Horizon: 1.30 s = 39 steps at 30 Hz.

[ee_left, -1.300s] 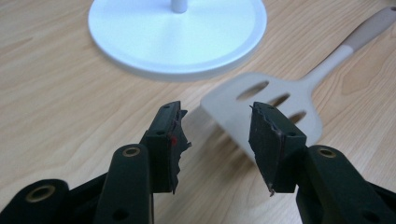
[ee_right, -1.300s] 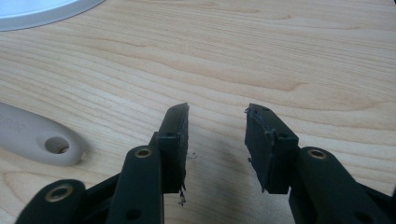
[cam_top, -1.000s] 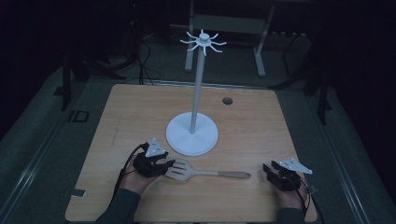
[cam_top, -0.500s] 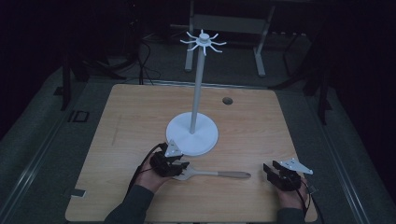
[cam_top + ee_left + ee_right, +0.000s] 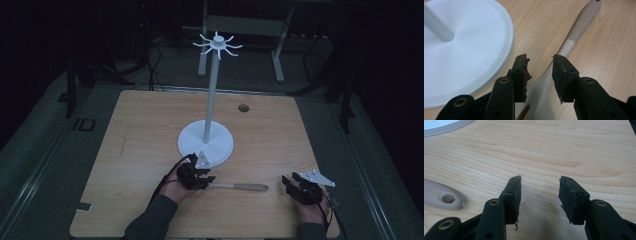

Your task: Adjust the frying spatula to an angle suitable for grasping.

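- The left gripper [image 5: 196, 176] sits at the near middle of the table [image 5: 140, 150], just near of the stand's round base; in the left gripper view its jaws [image 5: 540, 72] stand narrowly apart, one on each side of the spatula's neck; whether the pads touch it I cannot tell
- The spatula [image 5: 240, 187] lies flat on the wood, its head under the left gripper and its handle running right toward the other hand; in the left gripper view the pale handle [image 5: 579, 27] stretches away to the far right, ending near a small hole
- The right gripper [image 5: 302, 189] rests at the near right corner of the table, well apart from the left one; its jaws [image 5: 540, 195] are spread wide with bare wood between them
- In the right gripper view the spatula's handle end [image 5: 441, 195], with its hanging hole, lies to the left of the jaws, near but not touching
- The white stand [image 5: 206, 142] rises from the table's middle; its thin pole carries a ring of hooks [image 5: 218, 45] at the top; its base shows large at the left in the left gripper view [image 5: 461, 50]
- A small dark hole [image 5: 243, 107] marks the far part of the tabletop, right of the pole
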Motion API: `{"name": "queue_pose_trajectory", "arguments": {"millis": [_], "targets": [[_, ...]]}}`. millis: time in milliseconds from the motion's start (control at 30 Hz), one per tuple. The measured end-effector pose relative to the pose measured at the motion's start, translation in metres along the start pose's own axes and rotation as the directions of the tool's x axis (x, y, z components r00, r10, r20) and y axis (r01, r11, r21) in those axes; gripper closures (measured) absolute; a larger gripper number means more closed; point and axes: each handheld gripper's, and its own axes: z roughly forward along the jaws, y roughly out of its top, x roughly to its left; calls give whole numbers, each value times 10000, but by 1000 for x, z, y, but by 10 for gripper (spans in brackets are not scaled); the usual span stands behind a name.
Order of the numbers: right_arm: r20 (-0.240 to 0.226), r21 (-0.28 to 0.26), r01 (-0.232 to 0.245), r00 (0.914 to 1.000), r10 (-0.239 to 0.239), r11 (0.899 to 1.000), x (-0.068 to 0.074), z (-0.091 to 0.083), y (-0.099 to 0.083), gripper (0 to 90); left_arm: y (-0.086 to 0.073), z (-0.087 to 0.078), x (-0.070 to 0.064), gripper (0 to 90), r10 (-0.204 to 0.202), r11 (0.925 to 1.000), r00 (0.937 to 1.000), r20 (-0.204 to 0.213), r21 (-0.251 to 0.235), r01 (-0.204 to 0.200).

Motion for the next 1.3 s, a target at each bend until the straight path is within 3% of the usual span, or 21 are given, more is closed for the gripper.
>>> {"name": "queue_pose_trajectory", "arguments": {"millis": [267, 500, 767, 1000, 1300], "targets": [[16, 12, -44, 10000, 44, 10000, -1, 0, 0, 519, 13, 22, -10, 666, 450, 9981, 9985, 315, 399, -462], [32, 24, -57, 10000, 57, 10000, -1, 0, 0, 519, 21, 41, -19, 689, 982, 9906, 9933, 615, 895, -1035], [37, 31, -100, 9999, 100, 9999, -2, -1, -1, 517, 22, 57, -26, 705, 1261, 9799, 9882, 868, 1442, -1377], [47, 20, -118, 9999, 118, 9999, -2, -1, -1, 515, 22, 55, -26, 734, 1286, 9781, 9884, 810, 1543, -1399], [68, 15, -180, 9998, 180, 9998, -3, -2, -2, 515, 10, 41, -18, 766, 1065, 9764, 9922, 648, 1816, -1167]]}}
